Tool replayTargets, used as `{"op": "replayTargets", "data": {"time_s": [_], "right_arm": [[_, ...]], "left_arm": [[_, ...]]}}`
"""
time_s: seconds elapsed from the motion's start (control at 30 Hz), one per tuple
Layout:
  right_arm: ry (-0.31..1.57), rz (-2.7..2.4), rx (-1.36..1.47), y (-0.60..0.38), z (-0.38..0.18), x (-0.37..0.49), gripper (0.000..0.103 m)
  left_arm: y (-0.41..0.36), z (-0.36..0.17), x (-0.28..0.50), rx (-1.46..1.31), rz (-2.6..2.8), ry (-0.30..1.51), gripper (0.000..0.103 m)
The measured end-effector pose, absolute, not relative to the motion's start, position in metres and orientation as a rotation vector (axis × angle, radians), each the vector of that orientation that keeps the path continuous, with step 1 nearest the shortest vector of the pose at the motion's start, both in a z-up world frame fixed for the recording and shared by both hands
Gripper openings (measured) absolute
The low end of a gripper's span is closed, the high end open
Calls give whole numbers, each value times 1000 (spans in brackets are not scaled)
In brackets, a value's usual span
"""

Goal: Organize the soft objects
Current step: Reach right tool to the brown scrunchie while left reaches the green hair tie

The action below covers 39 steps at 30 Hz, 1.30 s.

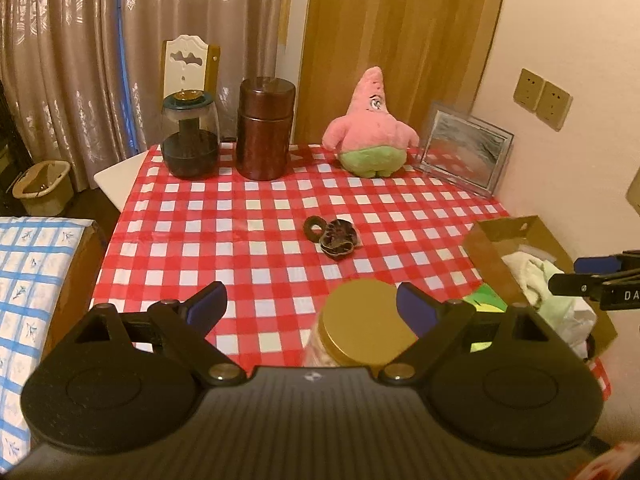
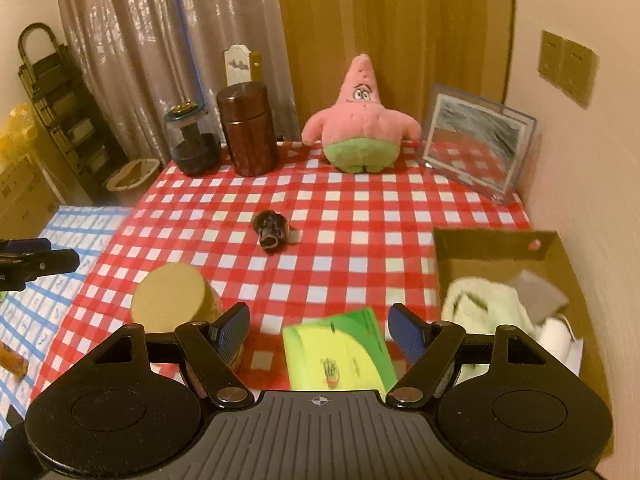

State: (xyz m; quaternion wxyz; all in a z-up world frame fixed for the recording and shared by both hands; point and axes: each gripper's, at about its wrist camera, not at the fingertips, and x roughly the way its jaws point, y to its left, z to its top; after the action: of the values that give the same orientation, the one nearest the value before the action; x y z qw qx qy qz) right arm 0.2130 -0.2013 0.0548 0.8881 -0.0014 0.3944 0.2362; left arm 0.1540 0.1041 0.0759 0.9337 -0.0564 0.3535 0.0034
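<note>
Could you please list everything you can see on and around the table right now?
Plush star toy: one, pink and green, table's far edge.
Canister: one, dark brown, far left.
Glass jar: one, clear, dark contents, beside canister.
Picture frame: one, clear, far right.
Small dark object: one, brown, mid-table.
Gold-lidded jar: one, near edge.
Green packet: one, near edge.
Cardboard box: one, brown, right, holding pale cloths.
Left tool: open.
Right tool: open.

The gold-lidded jar [image 1: 362, 330] is blurred, and the left tool [image 1: 312, 304] hides its base.
</note>
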Motion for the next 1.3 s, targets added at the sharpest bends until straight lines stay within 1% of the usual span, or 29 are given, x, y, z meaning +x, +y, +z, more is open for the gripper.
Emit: {"op": "replayTargets", "data": {"time_s": [0.33, 0.73, 1.3], "right_arm": [[825, 528, -72, -167, 41, 264, 76], [830, 638, -150, -124, 12, 333, 76], [822, 879, -363, -58, -63, 401, 76]], "left_arm": [[127, 60, 200, -52, -2, 732, 90], [150, 22, 260, 15, -25, 754, 90], [165, -40, 333, 29, -47, 843, 90]]}}
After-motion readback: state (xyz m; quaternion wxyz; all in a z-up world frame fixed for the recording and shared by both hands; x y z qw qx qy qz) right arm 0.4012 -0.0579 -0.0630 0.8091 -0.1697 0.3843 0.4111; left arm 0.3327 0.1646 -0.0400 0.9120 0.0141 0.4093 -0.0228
